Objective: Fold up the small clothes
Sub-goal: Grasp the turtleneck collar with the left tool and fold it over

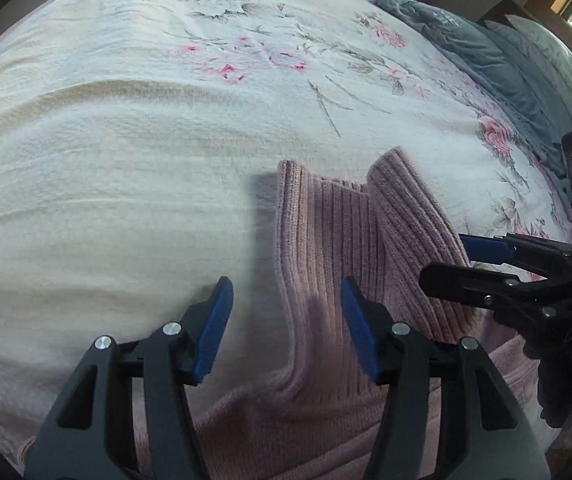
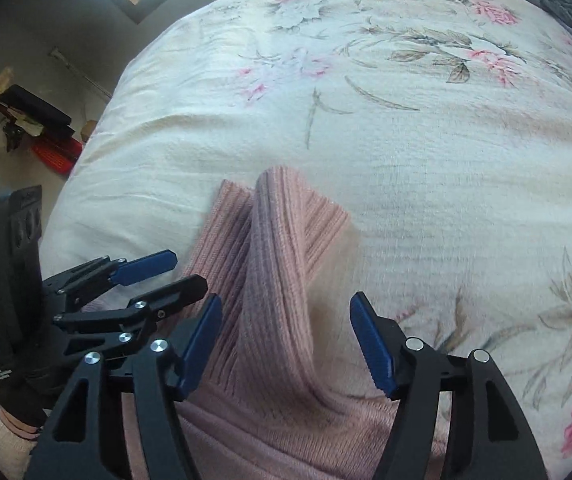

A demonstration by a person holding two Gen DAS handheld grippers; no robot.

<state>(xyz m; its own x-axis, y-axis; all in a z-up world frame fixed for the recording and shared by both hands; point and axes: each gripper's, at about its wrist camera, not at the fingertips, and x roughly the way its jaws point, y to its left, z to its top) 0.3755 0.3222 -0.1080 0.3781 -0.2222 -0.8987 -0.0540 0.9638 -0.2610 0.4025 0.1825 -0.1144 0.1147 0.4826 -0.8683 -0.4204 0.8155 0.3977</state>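
Clearly, the blue pads (image 1: 213, 328) of the left gripper (image 1: 286, 328) are spread wide, with nothing pinched between them; the left edge of the pink ribbed garment (image 1: 326, 240) is framed in the gap below, and whether the pads touch the knit cannot be told. The right gripper (image 2: 288, 344) is likewise held released, its pads (image 2: 374, 348) set either side of a raised ridge of the same garment (image 2: 277, 248), which is not seized.

The garment is laid on the near part of the floral bedspread (image 1: 125, 140), with two ribbed sleeves or panels brought together and crossing at their far ends, one resting over the other. This placing is judged to be part of a fold under way: the narrow parts are gathered inward and the body lies nearest the grippers. Both tools are kept close together just above the garment, probably so that a fresh edge can be taken up on each side.

Beyond the garment, the bedspread runs bare and slightly creased. Grey pillows or bedding (image 1: 486, 52) are piled well beyond the garment, to its right. To its left, off the bed, dark and red clutter (image 2: 41, 128) is seen on the floor. Nothing is seen lying in the way of a fold except the raised ridge itself, which may need flattening.
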